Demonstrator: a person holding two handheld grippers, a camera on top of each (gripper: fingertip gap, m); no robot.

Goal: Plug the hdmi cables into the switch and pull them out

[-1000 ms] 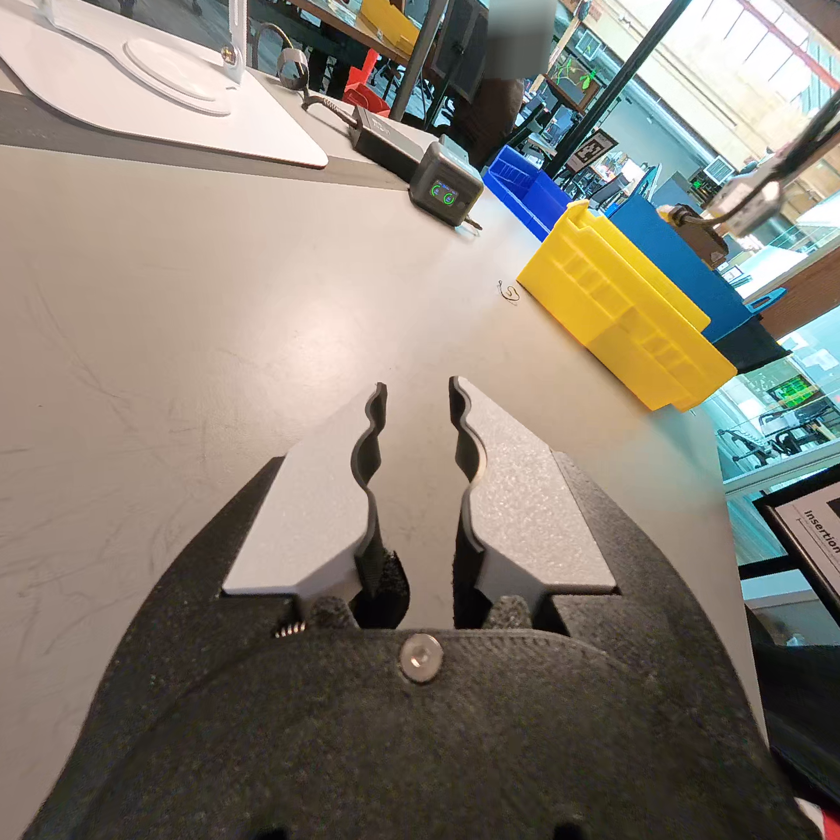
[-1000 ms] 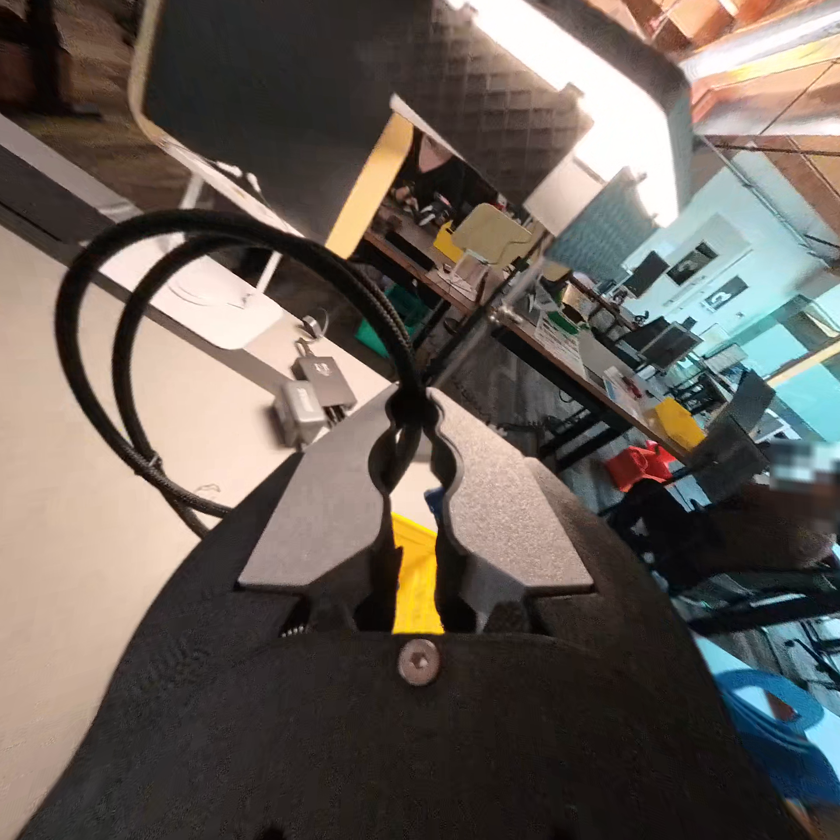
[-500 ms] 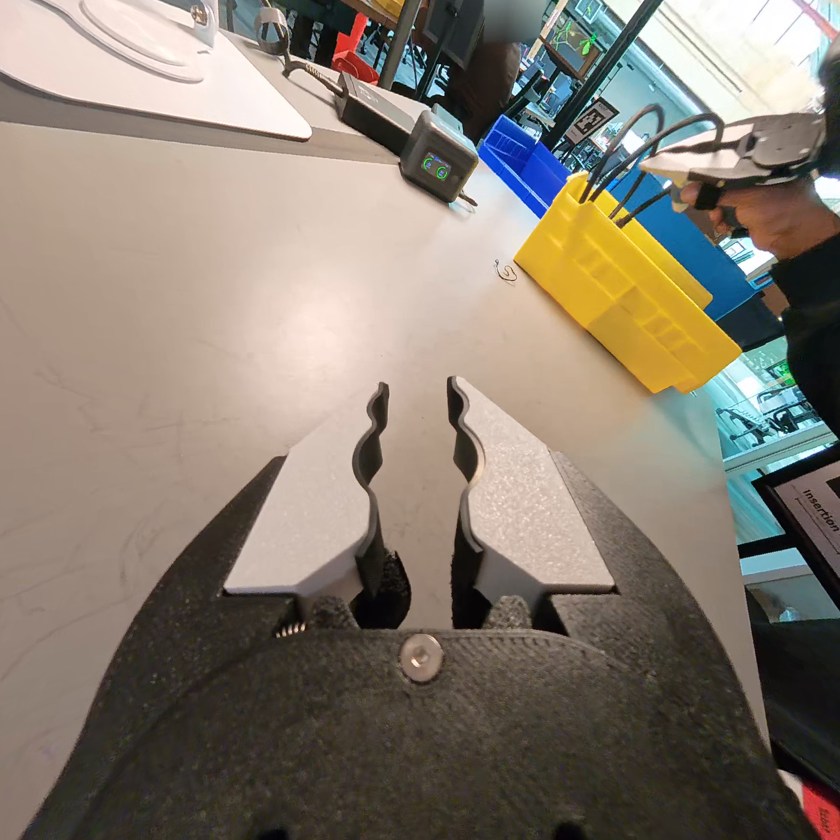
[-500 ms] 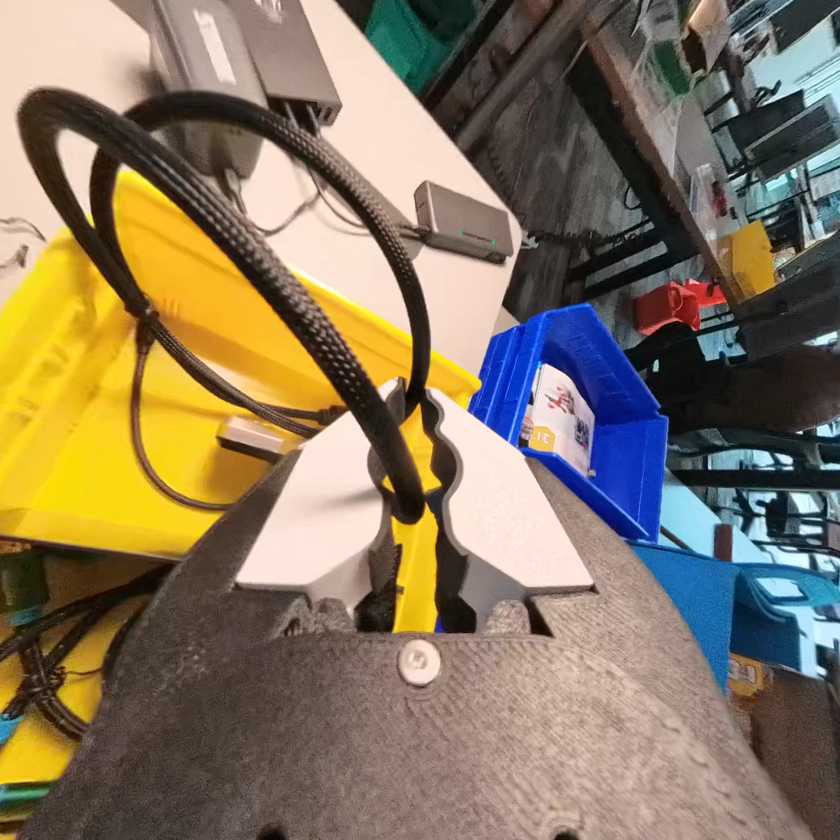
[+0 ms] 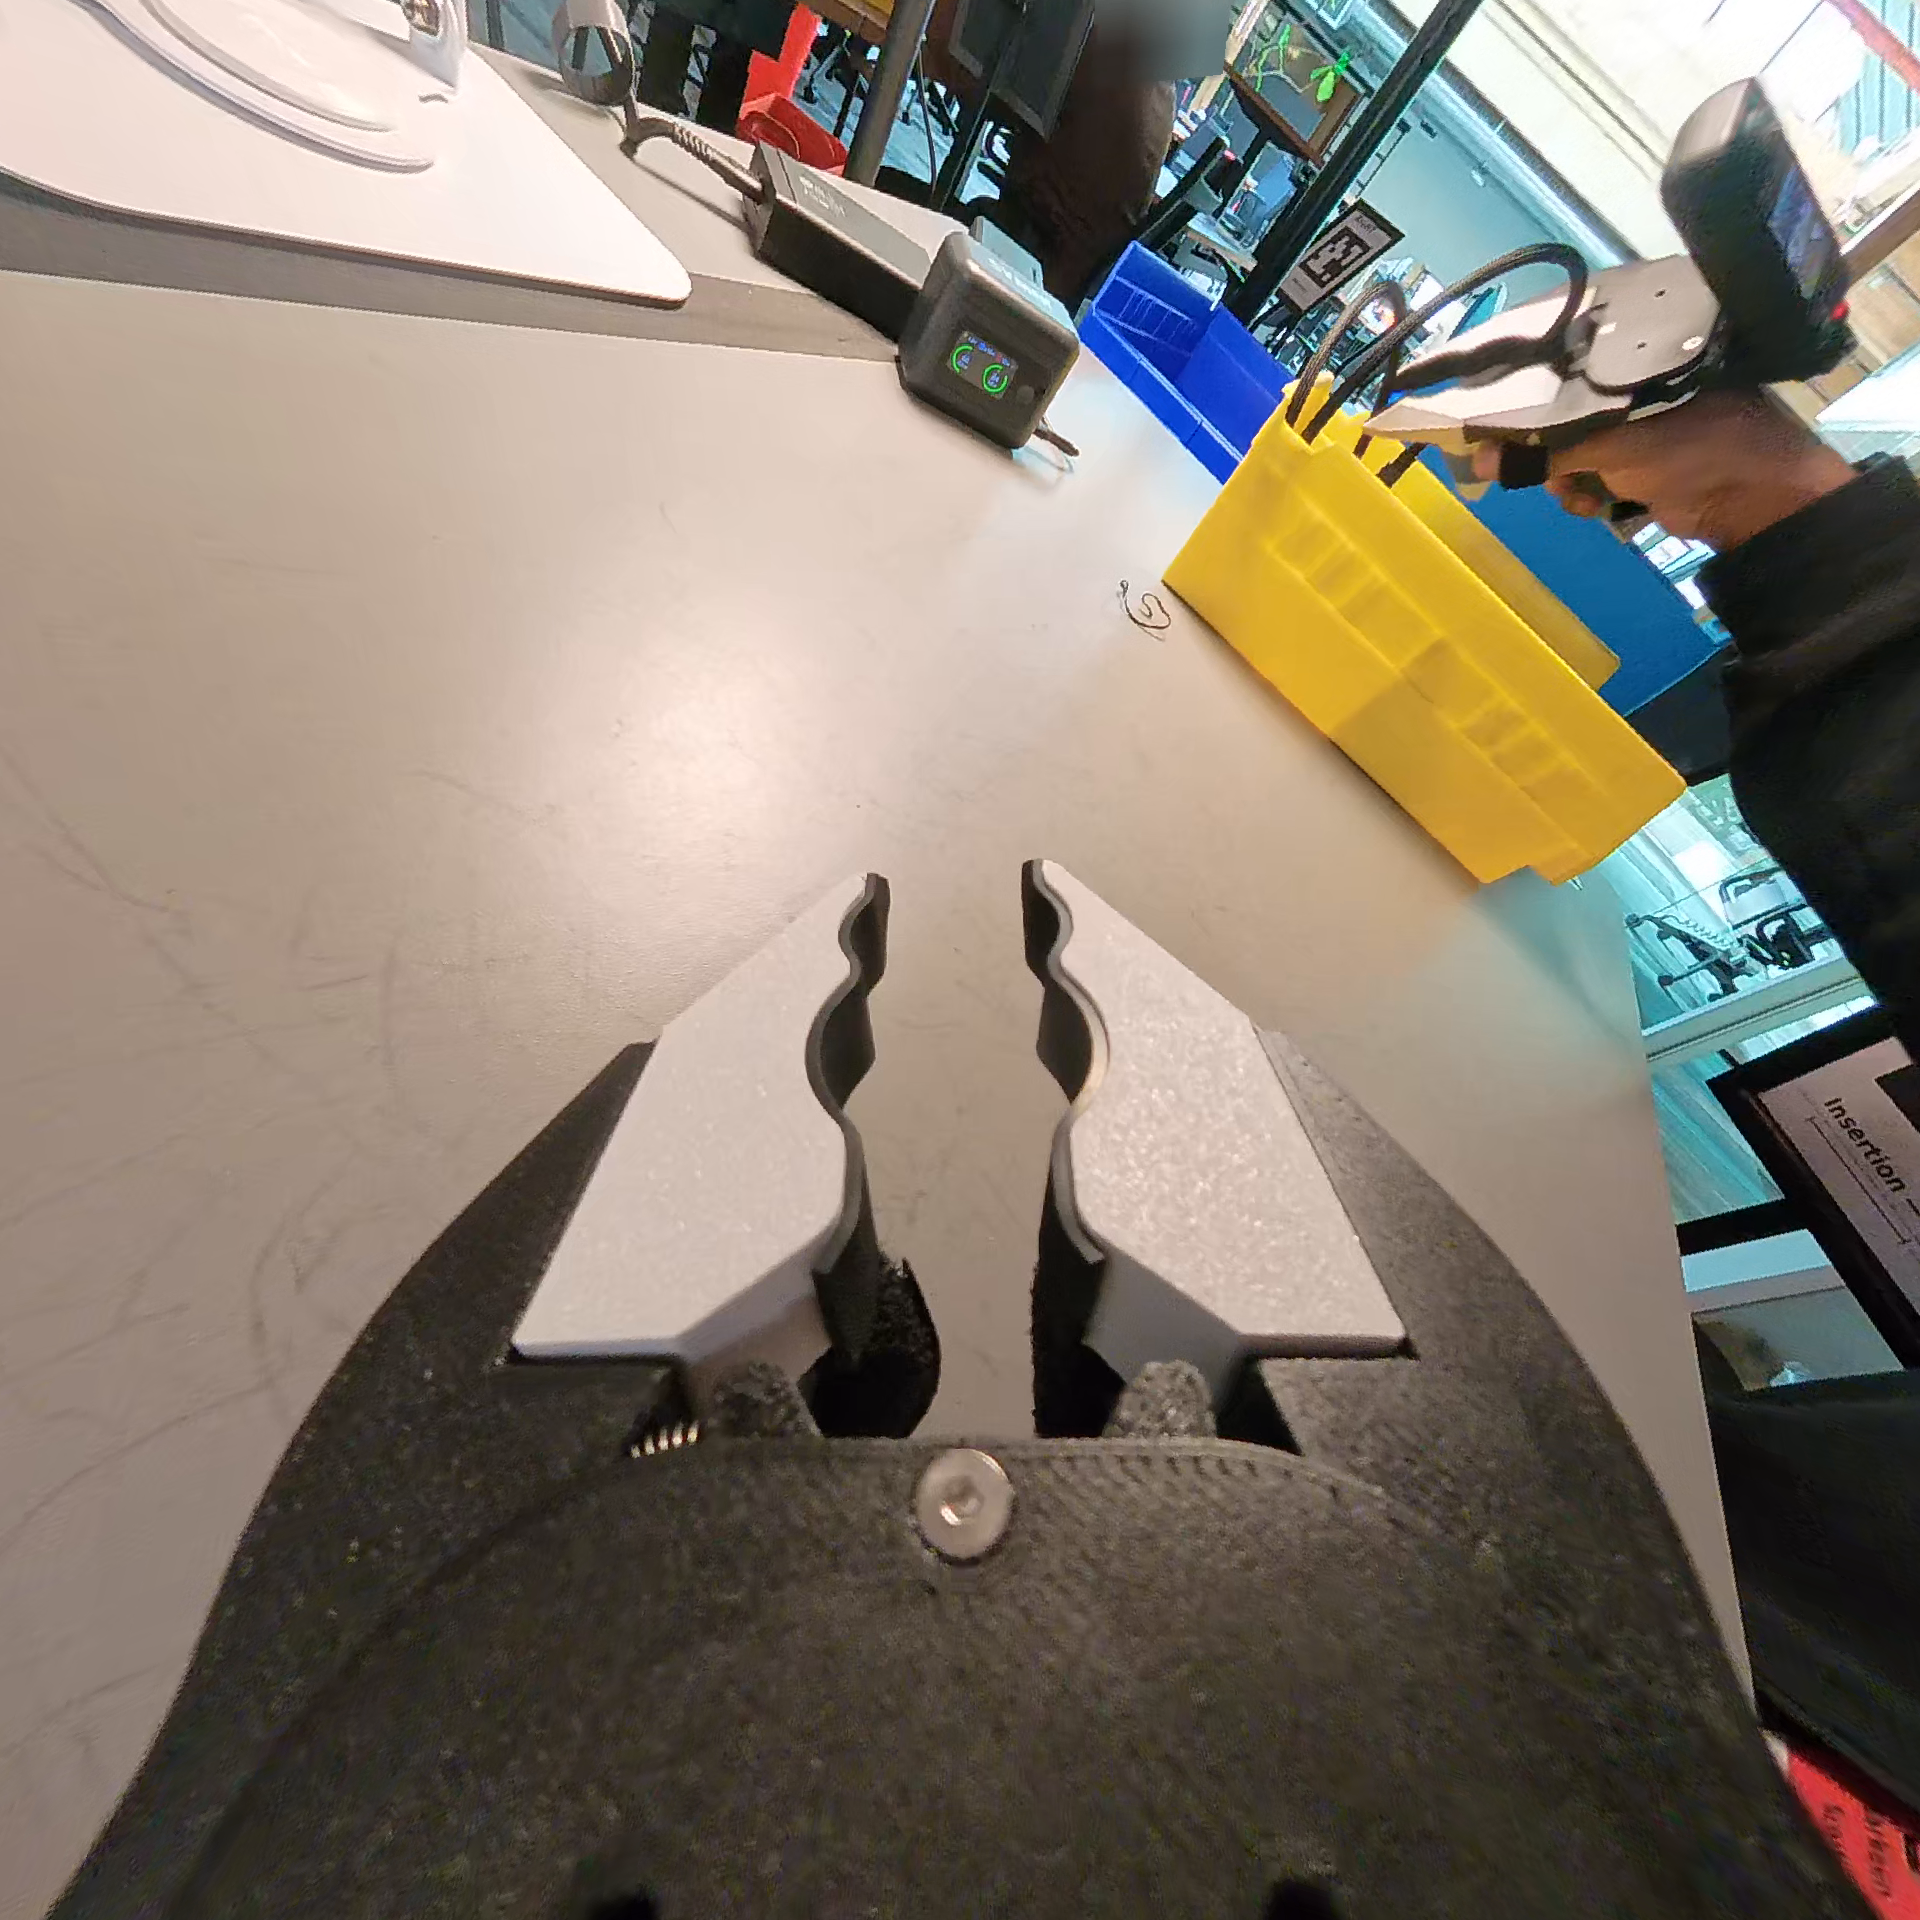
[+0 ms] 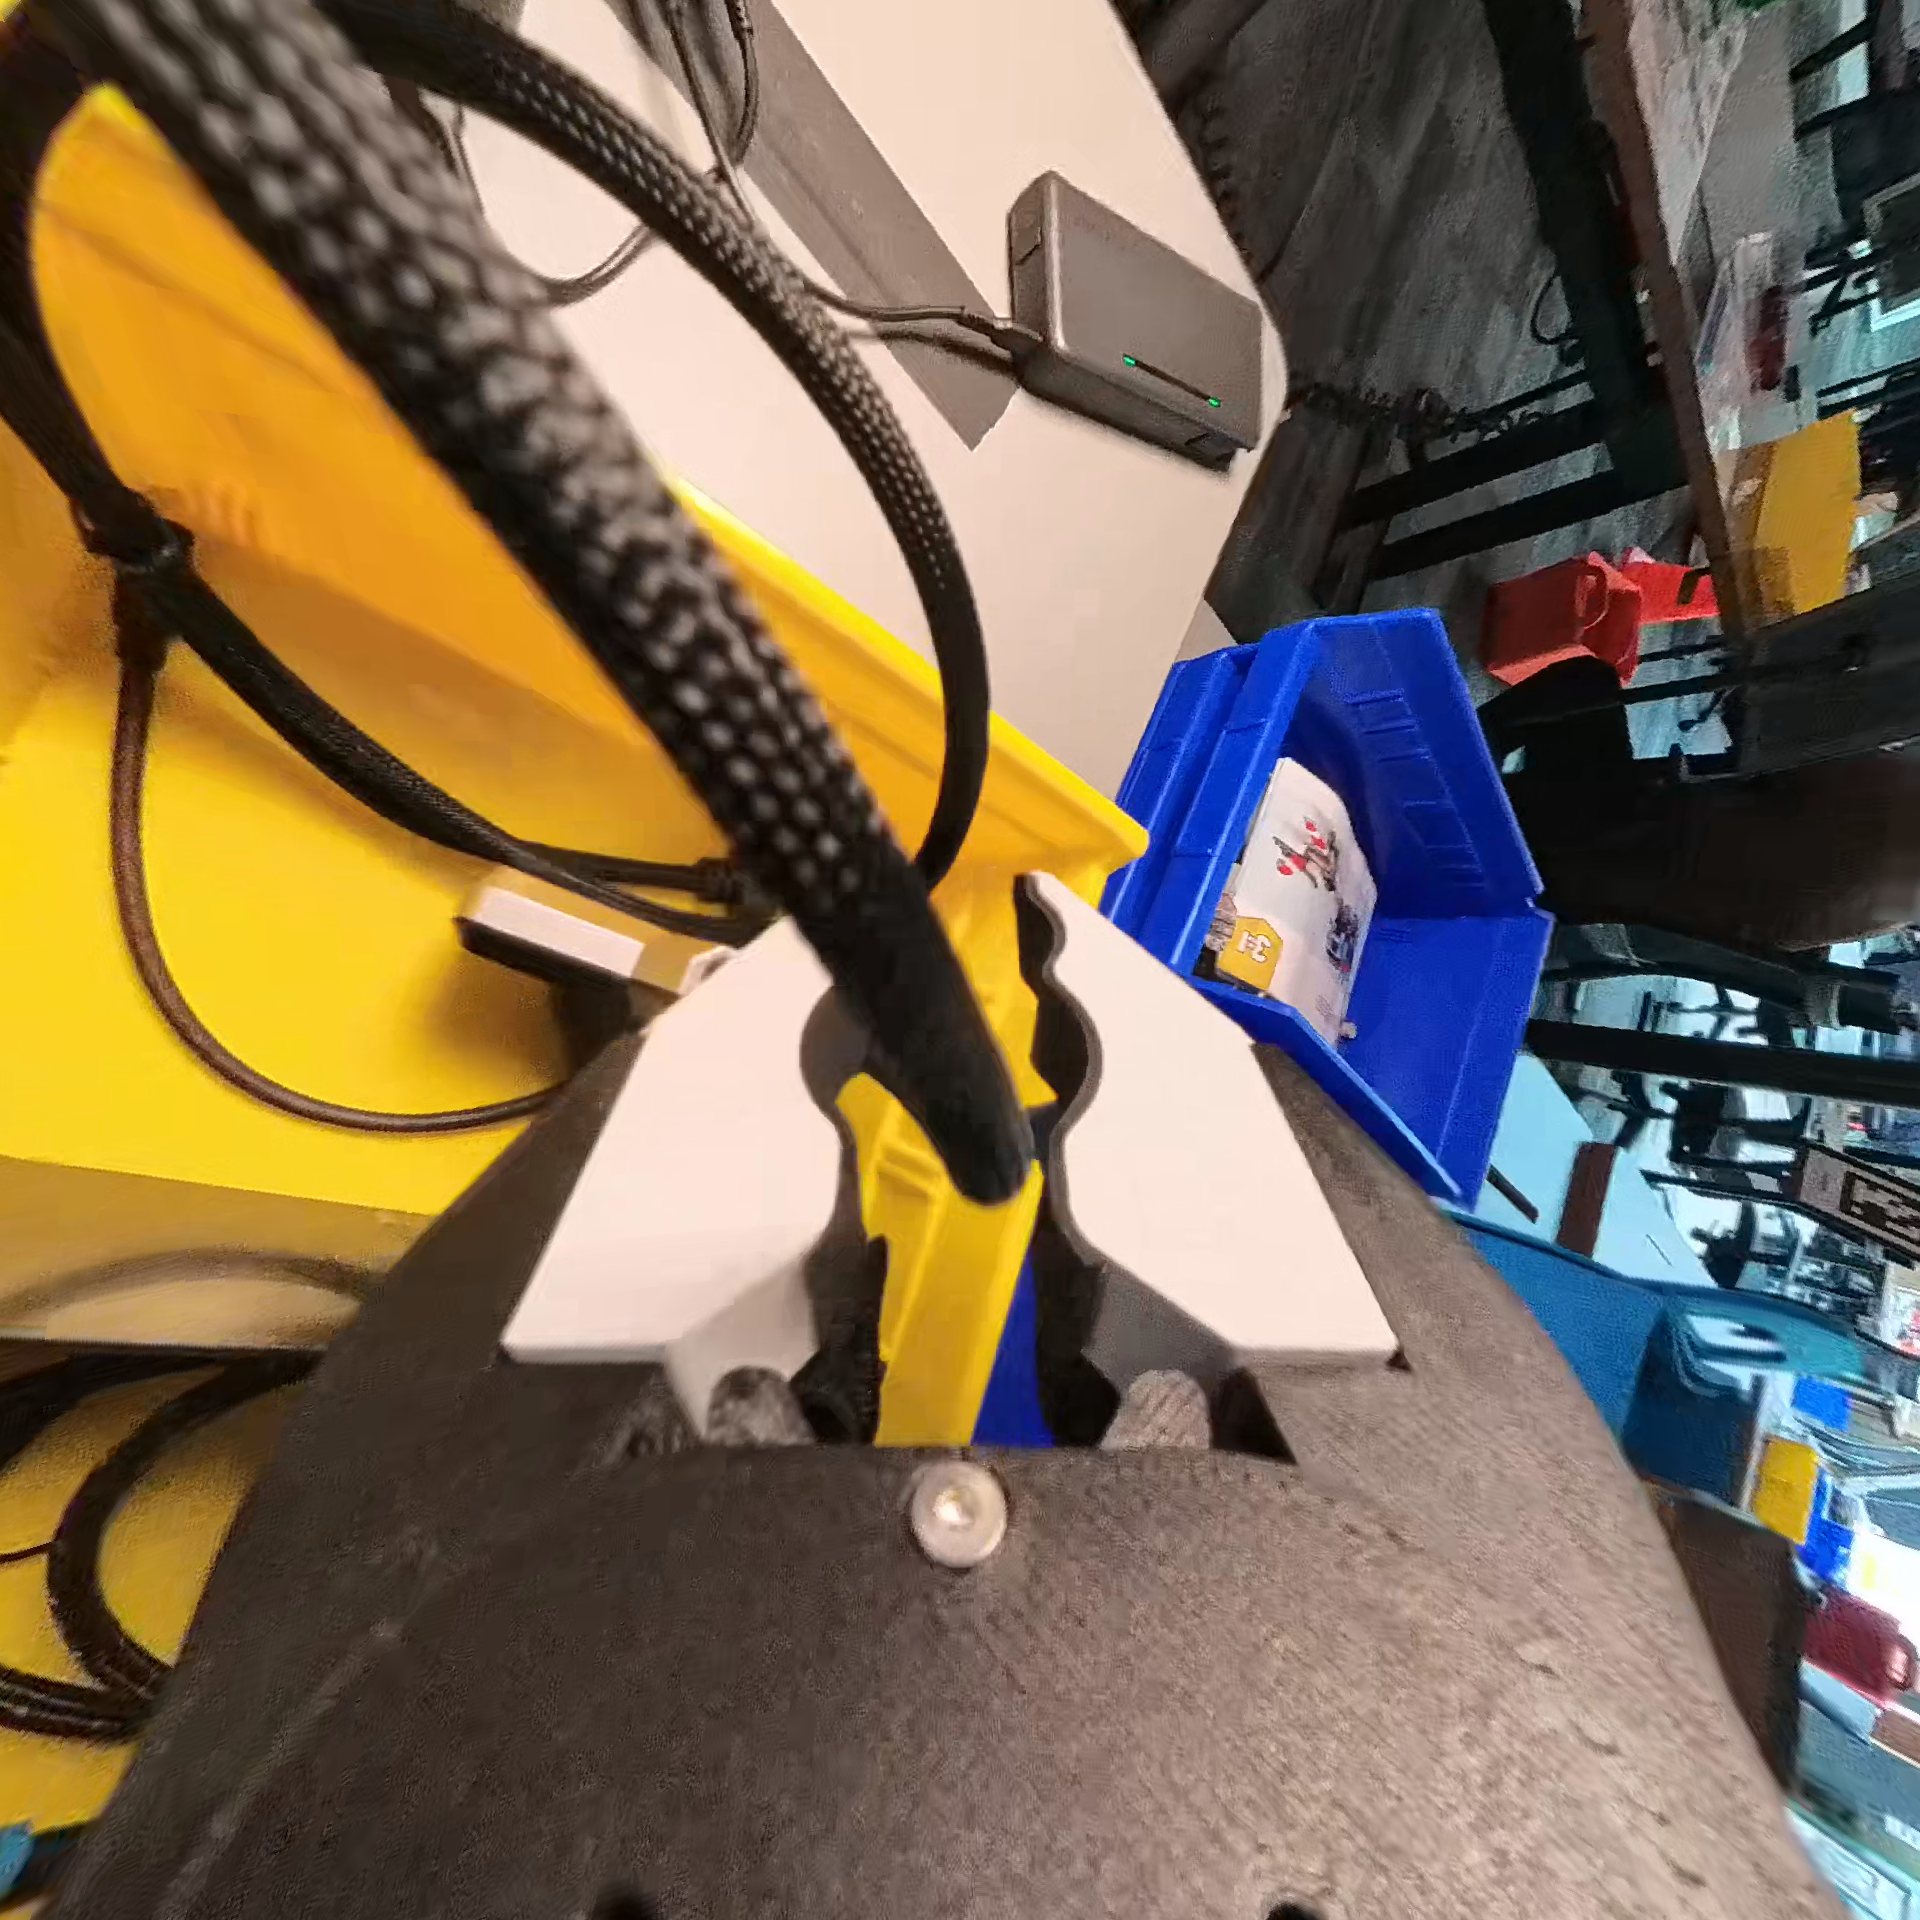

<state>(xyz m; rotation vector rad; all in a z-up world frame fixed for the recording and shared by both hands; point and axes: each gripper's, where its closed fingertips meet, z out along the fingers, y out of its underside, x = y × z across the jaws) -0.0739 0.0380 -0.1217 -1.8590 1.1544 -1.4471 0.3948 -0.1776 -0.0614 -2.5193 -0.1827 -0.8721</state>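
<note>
A black braided HDMI cable (image 6: 665,623) is coiled in loops, and its silver plug (image 6: 561,935) lies inside the yellow bin (image 6: 312,935). My right gripper (image 6: 914,914) hangs over that bin with its jaws apart. The cable runs loosely between the fingers. In the left wrist view the right gripper (image 5: 1382,416) is above the yellow bin (image 5: 1403,675), with cable loops (image 5: 1340,353) hanging into it. My left gripper (image 5: 954,878) is open and empty, low over the grey table (image 5: 520,623). I cannot pick out a switch.
A blue bin (image 6: 1403,935) holding a printed packet stands behind the yellow one. A grey box with green lights (image 6: 1143,322) and a black adapter (image 5: 831,229) sit near the table's far edge. A white pad (image 5: 312,156) lies at the far left. A person's arm (image 5: 1818,675) is at the right. There is about 50 cm between the tips of the two grippers.
My right gripper carried the cable coil down over the yellow bin and its jaws opened, so the cable now lies loose between them. The left gripper stayed open and barely shifted.
</note>
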